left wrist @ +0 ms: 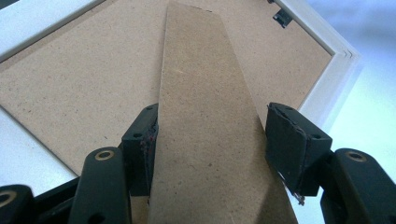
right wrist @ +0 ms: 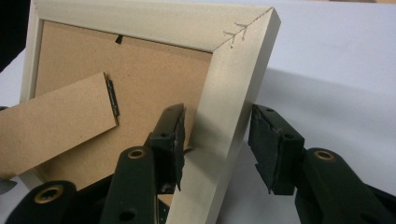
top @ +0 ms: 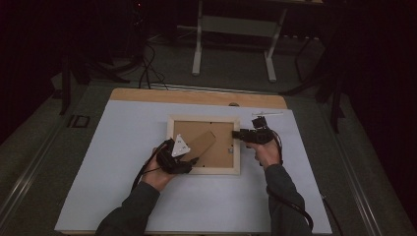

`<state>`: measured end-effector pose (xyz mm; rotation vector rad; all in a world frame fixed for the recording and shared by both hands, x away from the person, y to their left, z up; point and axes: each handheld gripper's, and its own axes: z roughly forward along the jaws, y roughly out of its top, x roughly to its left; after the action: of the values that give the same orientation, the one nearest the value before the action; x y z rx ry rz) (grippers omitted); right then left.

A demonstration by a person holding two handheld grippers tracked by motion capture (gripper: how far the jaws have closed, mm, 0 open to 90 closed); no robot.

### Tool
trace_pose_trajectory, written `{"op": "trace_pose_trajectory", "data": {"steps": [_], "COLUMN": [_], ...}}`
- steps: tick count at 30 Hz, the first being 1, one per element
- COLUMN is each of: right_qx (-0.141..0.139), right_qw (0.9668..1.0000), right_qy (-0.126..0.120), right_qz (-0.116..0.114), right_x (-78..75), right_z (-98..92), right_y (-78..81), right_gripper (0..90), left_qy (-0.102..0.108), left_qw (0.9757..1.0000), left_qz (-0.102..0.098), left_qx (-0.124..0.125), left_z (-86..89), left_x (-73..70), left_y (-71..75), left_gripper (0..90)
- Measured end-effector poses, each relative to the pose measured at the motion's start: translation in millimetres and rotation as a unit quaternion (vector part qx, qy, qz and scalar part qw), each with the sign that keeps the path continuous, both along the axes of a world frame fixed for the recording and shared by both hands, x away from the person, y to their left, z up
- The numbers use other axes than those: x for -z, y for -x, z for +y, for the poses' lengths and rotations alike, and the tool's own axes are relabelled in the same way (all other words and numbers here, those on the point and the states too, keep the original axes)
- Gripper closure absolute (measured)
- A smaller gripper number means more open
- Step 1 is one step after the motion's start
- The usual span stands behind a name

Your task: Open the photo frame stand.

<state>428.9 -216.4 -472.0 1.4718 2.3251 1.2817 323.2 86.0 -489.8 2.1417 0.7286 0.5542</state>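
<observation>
A pale wooden picture frame (top: 204, 170) lies face down on the white mat, its brown backing board (left wrist: 70, 84) up. A cardboard stand strip (top: 201, 142) rises off the backing toward the left. My left gripper (top: 192, 158) is shut on that strip (left wrist: 205, 116), one pad on each long edge (left wrist: 210, 140). My right gripper (top: 237, 133) reaches in from the right, level with the mat. Its jaws straddle the frame's right rail (right wrist: 229, 93) and stand open (right wrist: 217, 140), with a small gap at each pad. The stand's hinge end (right wrist: 109, 98) lies beyond.
The white mat (top: 123, 162) covers a wooden table whose far edge (top: 196, 96) shows. A thin pale tool (top: 268, 114) lies behind the right gripper. A black turn clip (left wrist: 282, 17) sits at the frame's inner corner. Metal table legs (top: 198, 49) stand beyond.
</observation>
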Motion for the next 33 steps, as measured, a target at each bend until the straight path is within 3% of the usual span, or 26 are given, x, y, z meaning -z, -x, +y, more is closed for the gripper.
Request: {"op": "trace_pose_trajectory", "data": {"steps": [11, 19, 22, 27, 31, 33], "right_qx": [-0.021, -0.016, -0.013, -0.006, -0.003, -0.004], "right_qw": [0.9995, 0.9995, 0.9995, 0.9994, 0.9993, 0.9994], "right_qy": [-0.021, -0.026, -0.028, -0.035, -0.036, -0.035], "right_qz": [0.013, 0.008, 0.003, 0.002, 0.001, -0.002], "right_x": [0.3, -1.8, -1.9, -1.0, -1.5, -1.9], "right_z": [-6.7, -7.1, -7.1, -7.8, -7.5, -7.3], "right_y": [-1.8, 2.5, 4.4, 6.8, 8.0, 8.3], "right_gripper": [57.8, 58.7, 59.0, 59.4, 59.5, 59.5], "left_qy": [0.002, 0.003, 0.031, 0.035, 0.062, 0.065], "left_qw": [0.9998, 0.9997, 0.9993, 0.9990, 0.9974, 0.9970], "left_qz": [-0.017, -0.020, 0.003, 0.011, 0.027, 0.032], "left_qx": [0.009, 0.012, 0.023, 0.026, 0.026, 0.025], "left_z": [1.7, 3.3, 8.6, 10.0, 14.8, 16.3], "left_x": [0.2, 1.9, 0.9, 0.1, -3.9, -5.2], "left_y": [3.6, 4.7, 1.2, -0.4, -4.5, -5.7], "left_gripper": [41.0, 40.8, 40.9, 39.8, 39.2, 39.2]}}
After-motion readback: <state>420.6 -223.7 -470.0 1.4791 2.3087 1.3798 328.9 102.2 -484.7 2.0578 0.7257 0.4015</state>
